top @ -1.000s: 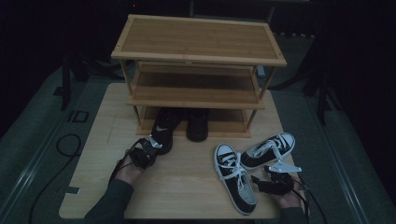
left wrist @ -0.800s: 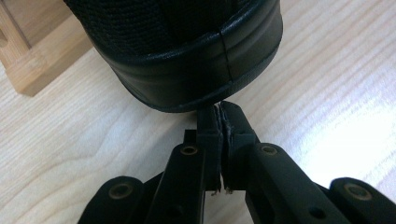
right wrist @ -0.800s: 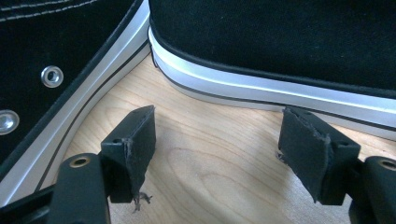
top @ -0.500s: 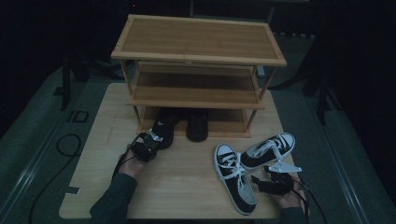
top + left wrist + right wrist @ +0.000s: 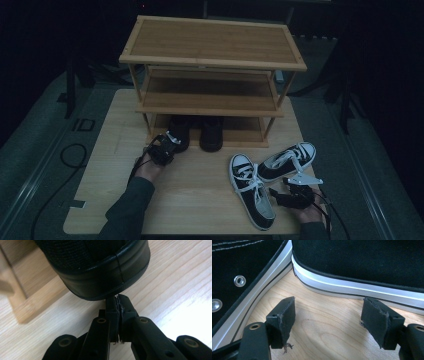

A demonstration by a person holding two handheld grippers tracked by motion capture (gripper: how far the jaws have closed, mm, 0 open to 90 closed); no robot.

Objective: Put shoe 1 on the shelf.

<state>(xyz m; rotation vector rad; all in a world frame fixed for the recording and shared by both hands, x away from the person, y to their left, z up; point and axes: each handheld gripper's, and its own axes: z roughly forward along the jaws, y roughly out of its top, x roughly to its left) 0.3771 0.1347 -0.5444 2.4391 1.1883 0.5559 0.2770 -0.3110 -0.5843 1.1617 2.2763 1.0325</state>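
Observation:
A wooden three-shelf shoe rack (image 5: pixel 212 59) stands at the back of the table. Two black shoes (image 5: pixel 212 134) sit side by side under its lowest shelf. My left gripper (image 5: pixel 168 145) is shut with nothing between its jaws. Its tips (image 5: pixel 117 300) press against the glossy heel of the left black shoe (image 5: pixel 100 267). Two black-and-white sneakers lie at the front right, one lengthwise (image 5: pixel 251 191) and one angled behind it (image 5: pixel 288 160). My right gripper (image 5: pixel 276 193) rests beside them, open (image 5: pixel 329 315). Bare wood lies between its pads (image 5: pixel 285 315), and the white sneaker soles (image 5: pixel 352 287) are just ahead.
The light wooden table (image 5: pixel 200 185) ends close behind both hands at the front edge. A rack leg (image 5: pixel 15 297) stands just left of the black shoe. Cables trail over the dark floor (image 5: pixel 65 155) at the left.
My left hand has moved forward toward the rack, its shut tips against the left black shoe's heel. The right gripper and the sneakers have stayed put.

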